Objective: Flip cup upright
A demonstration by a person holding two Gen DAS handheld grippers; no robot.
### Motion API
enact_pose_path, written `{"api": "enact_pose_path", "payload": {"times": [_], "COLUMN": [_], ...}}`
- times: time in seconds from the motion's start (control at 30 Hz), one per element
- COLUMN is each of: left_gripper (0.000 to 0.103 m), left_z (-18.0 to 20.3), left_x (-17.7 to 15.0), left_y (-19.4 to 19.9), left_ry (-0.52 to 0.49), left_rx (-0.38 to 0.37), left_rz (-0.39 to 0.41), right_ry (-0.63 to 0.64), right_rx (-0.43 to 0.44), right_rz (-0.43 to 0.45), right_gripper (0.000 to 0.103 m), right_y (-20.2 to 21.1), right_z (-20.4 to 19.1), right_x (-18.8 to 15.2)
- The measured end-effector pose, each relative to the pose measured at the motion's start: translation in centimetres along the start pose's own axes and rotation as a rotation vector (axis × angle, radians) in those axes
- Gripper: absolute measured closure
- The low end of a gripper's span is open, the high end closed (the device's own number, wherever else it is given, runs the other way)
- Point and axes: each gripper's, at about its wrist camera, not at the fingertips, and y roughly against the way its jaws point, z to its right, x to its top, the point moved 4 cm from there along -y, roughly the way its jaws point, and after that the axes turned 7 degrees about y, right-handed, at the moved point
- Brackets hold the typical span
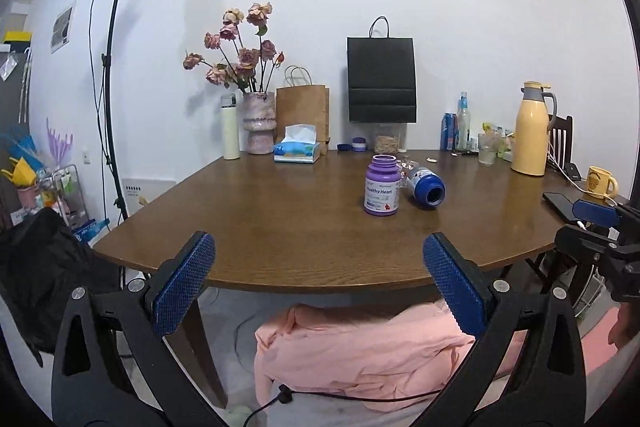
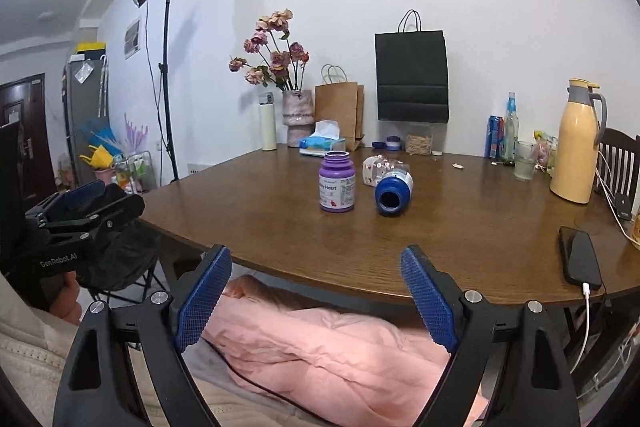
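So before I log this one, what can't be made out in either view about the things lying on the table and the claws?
- Patterned cup: lying behind the blue bottle in both views; its mouth and rim are hidden.
- Purple bottle: label print too small to read beyond "Healthy Heart".
- Yellow mug: cut off at the right wrist view's edge.
- Left claw and right claw: both open, well short of the bottles.

Left tongs (image 1: 318, 267) spread wide at the counter (image 1: 280, 227) edge, holding nothing — purple bottle (image 1: 381, 185) upright, blue bottle (image 1: 426, 185) on its side just beside it, mouth facing the camera.
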Motion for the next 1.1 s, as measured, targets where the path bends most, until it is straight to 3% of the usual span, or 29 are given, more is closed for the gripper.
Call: {"api": "enact_pose_path", "payload": {"times": [1.1], "left_gripper": [0.000], "left_z": [-0.66], "left_x": [0.60], "left_y": [0.11], "left_ry": [-0.005], "left_rx": [0.014], "left_rz": [0.017], "right_ry": [0.005], "right_rx": [0.008], "right_rz": [-0.003], "right_gripper": [0.013], "right_y": [-0.61], "right_z": [0.12], "right_x": [0.34]}}
